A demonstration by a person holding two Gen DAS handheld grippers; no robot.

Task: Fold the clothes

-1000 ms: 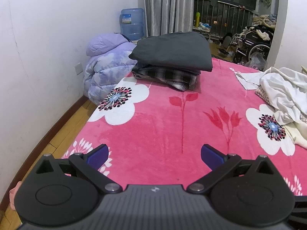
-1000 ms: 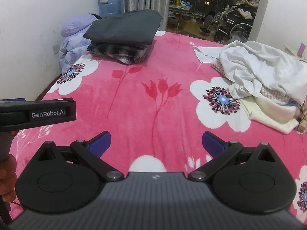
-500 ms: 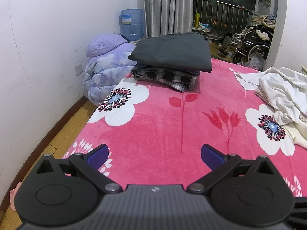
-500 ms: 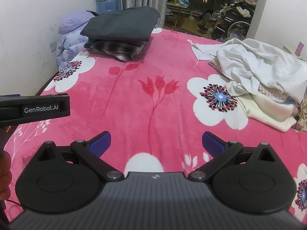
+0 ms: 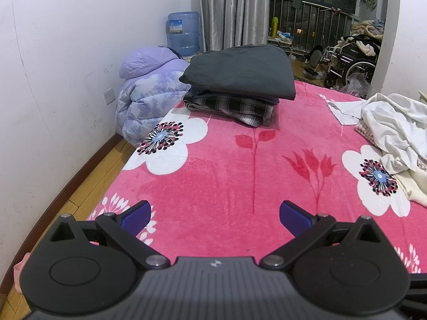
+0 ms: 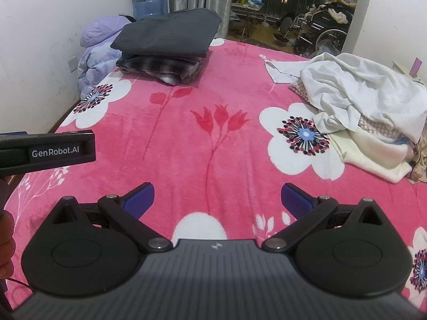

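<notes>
- Nearest: my left gripper (image 5: 214, 214) and my right gripper (image 6: 217, 200), each with its blue pads spread wide and nothing between them; both hover above the pink flowered blanket (image 6: 213, 144). The left gripper's body also shows at the left edge of the right wrist view.
- Middle ground, right side: the unfolded clothes (image 6: 365, 98), a loose heap with a white garment on top, a cream knit and a checked piece beneath, lying on the blanket well ahead of my right gripper.
- Handling, as I judge it: the white garment looks light, limp and thin, so it should drape and slip rather than hold shape; the knit looks thicker and softer. I would pinch a free hem or corner at the near edge of the heap, taking one layer only.
- Far ground, left: the folded stack (image 5: 237, 88), a dark grey garment upon a plaid one, near the blanket's far edge.
- Beyond: a lilac padded jacket (image 5: 149, 93) beside the wall and a water bottle (image 5: 184, 33).
- Change from one second ago: both views have drawn slightly nearer to the bed; the grippers' spread is unchanged and no garment has moved.
</notes>
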